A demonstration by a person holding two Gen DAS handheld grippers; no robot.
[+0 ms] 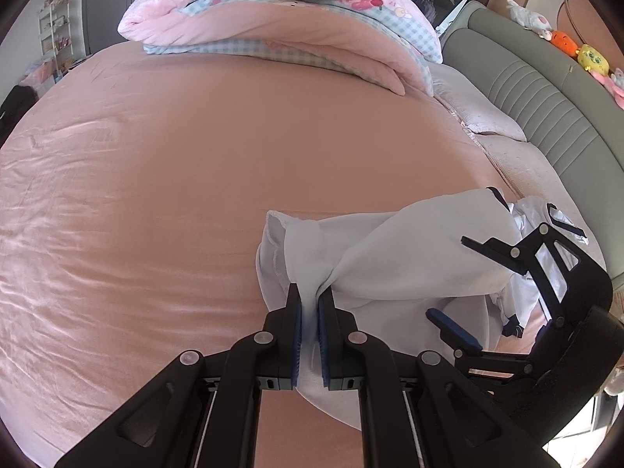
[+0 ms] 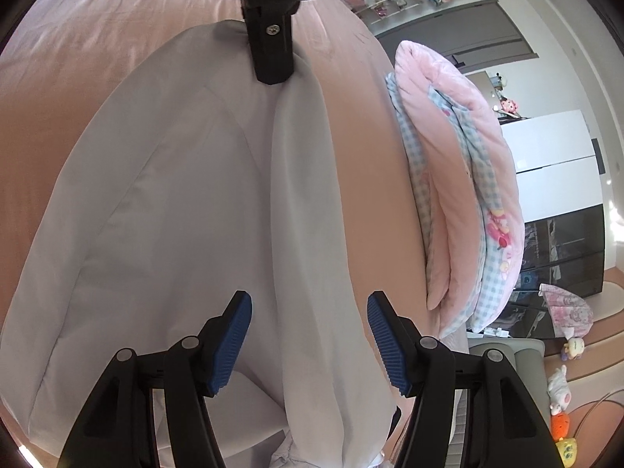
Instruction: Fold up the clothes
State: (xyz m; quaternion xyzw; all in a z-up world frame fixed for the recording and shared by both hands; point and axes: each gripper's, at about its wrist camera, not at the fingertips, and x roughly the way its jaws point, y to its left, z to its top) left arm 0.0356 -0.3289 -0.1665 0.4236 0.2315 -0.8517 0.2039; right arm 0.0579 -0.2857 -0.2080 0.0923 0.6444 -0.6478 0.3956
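Note:
A white garment lies bunched on the pink bed sheet, with dark trim at its far right. My left gripper is shut on a pinched fold of this white garment near its hem. My right gripper shows at the lower right of the left wrist view, open, over the garment's other end. In the right wrist view the white garment stretches away under my right gripper, whose blue pads stand wide apart above the cloth. The left gripper pins the far end.
A folded pink and blue-checked quilt lies at the far side of the bed. A grey padded headboard with plush toys runs along the right. Pale pillows sit against it. Cabinets stand beyond the bed.

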